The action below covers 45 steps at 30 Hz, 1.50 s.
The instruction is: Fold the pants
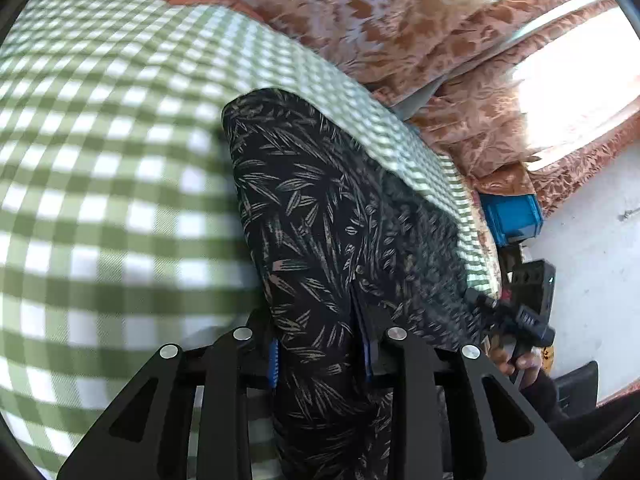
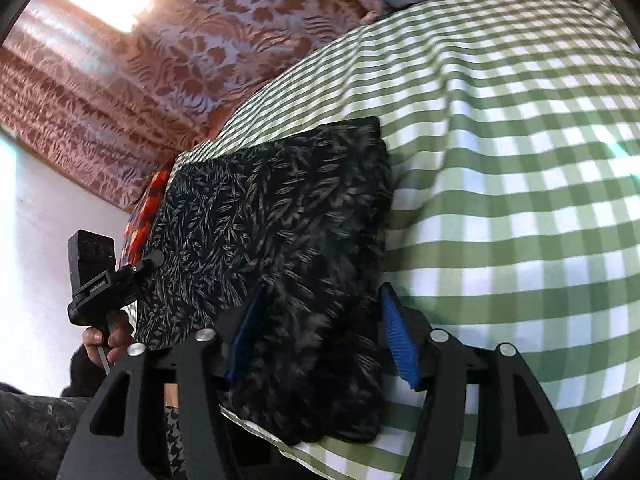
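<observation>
Cover: we saw a green-and-white checked cloth [image 1: 100, 200] spread over the surface.
Behind: we found rust-brown patterned curtains [image 1: 400, 20] with bright light showing through.
Right edge: we noticed a blue box [image 1: 512, 216] near a white wall [image 1: 592, 240].
Left edge: we spotted red-orange patterned fabric [image 2: 142, 216].

1. The pants [image 1: 320, 216] run off the bottom edge in the left wrist view, their near end hidden between the tool's arms.
2. In the right wrist view, the pants' near part is smeared by blur.
3. The blue box [image 1: 510, 216] is half hidden behind the checked cloth [image 1: 100, 184].
4. The hand [image 2: 106, 340] is mostly hidden behind the tool's frame.
</observation>
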{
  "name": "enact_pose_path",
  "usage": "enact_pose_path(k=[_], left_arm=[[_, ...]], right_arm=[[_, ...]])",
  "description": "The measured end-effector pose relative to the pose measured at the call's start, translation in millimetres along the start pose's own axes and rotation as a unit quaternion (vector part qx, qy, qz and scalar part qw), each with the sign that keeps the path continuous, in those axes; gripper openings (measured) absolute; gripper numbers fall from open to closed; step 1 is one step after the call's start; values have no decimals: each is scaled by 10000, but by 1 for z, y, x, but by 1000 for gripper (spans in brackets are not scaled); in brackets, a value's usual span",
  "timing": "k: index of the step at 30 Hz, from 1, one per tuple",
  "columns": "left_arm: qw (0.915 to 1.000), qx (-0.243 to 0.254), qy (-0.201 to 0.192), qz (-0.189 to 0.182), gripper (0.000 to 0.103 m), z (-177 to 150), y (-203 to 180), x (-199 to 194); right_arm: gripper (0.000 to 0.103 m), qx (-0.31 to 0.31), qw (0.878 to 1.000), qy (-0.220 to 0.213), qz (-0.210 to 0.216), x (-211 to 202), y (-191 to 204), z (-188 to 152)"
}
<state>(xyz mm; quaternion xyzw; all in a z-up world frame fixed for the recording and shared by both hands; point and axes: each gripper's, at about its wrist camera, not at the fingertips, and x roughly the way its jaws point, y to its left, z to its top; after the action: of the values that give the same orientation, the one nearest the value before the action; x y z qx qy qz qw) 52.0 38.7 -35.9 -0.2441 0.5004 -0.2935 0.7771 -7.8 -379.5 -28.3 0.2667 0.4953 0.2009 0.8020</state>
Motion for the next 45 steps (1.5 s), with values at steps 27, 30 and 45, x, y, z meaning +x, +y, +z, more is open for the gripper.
enact_pose_path(k=[27, 30, 45], left_arm=[[9961, 672, -562, 93, 28, 13, -37, -24], [9943, 793, -699, 110, 27, 32, -44, -23], [9868, 1182, -731, 835, 28, 174, -30, 40]], right_arm=[[28, -819, 9956, 384, 237, 41, 32, 31], [27, -913, 9953, 219, 216, 36, 42, 41], [27, -1314, 9904, -332, -257, 67, 58, 172]])
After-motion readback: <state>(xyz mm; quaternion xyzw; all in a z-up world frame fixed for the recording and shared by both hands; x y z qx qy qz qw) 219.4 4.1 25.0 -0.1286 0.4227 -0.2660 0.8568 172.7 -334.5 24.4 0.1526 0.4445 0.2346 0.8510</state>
